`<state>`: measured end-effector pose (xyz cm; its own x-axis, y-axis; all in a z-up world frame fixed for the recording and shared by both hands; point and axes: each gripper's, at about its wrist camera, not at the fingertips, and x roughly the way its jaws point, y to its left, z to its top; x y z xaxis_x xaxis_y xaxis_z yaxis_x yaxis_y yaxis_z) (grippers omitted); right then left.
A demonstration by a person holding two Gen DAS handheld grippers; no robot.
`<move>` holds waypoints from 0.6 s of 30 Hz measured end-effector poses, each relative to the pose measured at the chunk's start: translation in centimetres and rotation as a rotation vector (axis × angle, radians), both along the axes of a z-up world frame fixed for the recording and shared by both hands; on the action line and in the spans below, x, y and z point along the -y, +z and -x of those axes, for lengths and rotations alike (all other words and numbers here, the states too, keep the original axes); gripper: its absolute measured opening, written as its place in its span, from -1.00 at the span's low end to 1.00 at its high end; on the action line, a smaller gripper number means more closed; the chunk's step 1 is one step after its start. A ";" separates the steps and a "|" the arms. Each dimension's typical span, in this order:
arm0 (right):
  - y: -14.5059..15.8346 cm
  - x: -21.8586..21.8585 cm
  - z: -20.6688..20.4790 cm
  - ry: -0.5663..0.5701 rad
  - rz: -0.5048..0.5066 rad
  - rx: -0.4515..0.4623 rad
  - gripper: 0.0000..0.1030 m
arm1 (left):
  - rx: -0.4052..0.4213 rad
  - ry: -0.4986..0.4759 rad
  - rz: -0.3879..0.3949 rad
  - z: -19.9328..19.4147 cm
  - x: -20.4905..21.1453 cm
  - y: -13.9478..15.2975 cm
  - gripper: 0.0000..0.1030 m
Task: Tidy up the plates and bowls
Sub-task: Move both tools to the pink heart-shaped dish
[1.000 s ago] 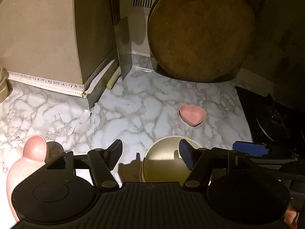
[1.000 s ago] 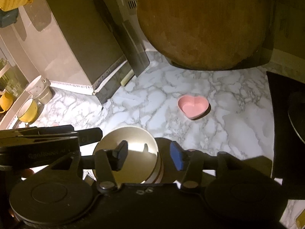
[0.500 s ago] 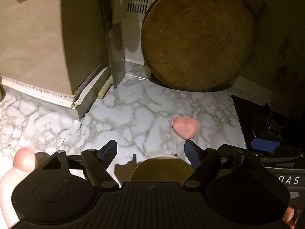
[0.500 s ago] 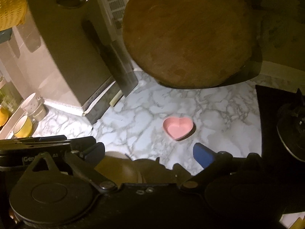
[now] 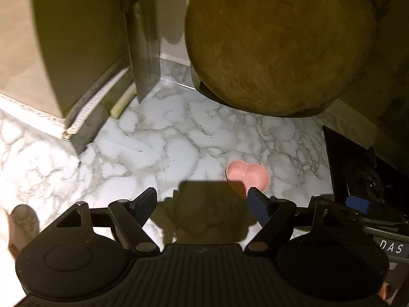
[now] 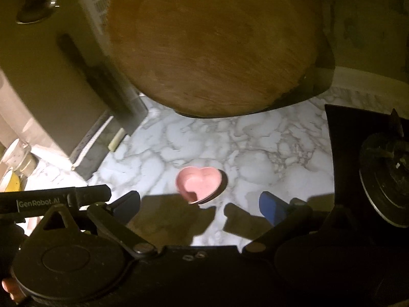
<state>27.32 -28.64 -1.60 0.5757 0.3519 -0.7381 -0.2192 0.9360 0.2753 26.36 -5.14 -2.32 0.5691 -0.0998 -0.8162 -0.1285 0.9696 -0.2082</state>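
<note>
Just ahead of your right gripper (image 6: 199, 206), the pink heart-shaped bowl (image 6: 199, 184) sat alone on the marble counter (image 6: 268, 168), centred between that gripper's blue pads and a little beyond them. Its point faced near, toward you, and its two lobes faced far, so its widest span ran left to right, across the line of approach. Your right jaws had just been opening and stood wide apart with nothing between them, wider than the bowl looked.

From your left gripper (image 5: 202, 200), the same bowl (image 5: 248, 174) lay off to the right, just past the right-hand pad. Those jaws had also just been opening and were empty. I judged your right hand the better placed: it only needed to go forward and down, while the left would have had to swing sideways.

Around the bowl the counter was bare on every side. The round wooden chopping board (image 6: 212, 43) leaned against the far wall, well behind it. The black gas hob (image 6: 370, 166) bordered the counter on the right, well apart from the bowl. A cleaver (image 5: 144, 48) stood in the far-left corner beside the tiled pillar (image 5: 76, 38). Cups (image 6: 11, 163) were at the far left. Nothing crowded a straight reach.
</note>
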 end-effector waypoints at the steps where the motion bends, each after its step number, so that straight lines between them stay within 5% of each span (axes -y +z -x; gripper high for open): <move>1: -0.3 0.2 -0.5 0.000 0.000 -0.007 0.93 | -0.008 -0.001 0.004 -0.5 0.2 -0.3 0.51; 10: -3.4 1.2 -4.6 -0.017 -0.012 -0.083 0.86 | -0.082 -0.011 0.005 -5.3 1.2 -3.1 0.51; 18: -6.6 0.8 -7.1 -0.002 -0.015 -0.163 0.49 | -0.148 0.000 0.036 -8.5 1.8 -5.7 0.50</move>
<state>34.42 -29.49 -8.23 0.4496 0.3622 -0.8165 -0.1688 0.9321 0.3205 34.85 -6.90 -7.97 0.4428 -0.1310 -0.8870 -0.1599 0.9619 -0.2219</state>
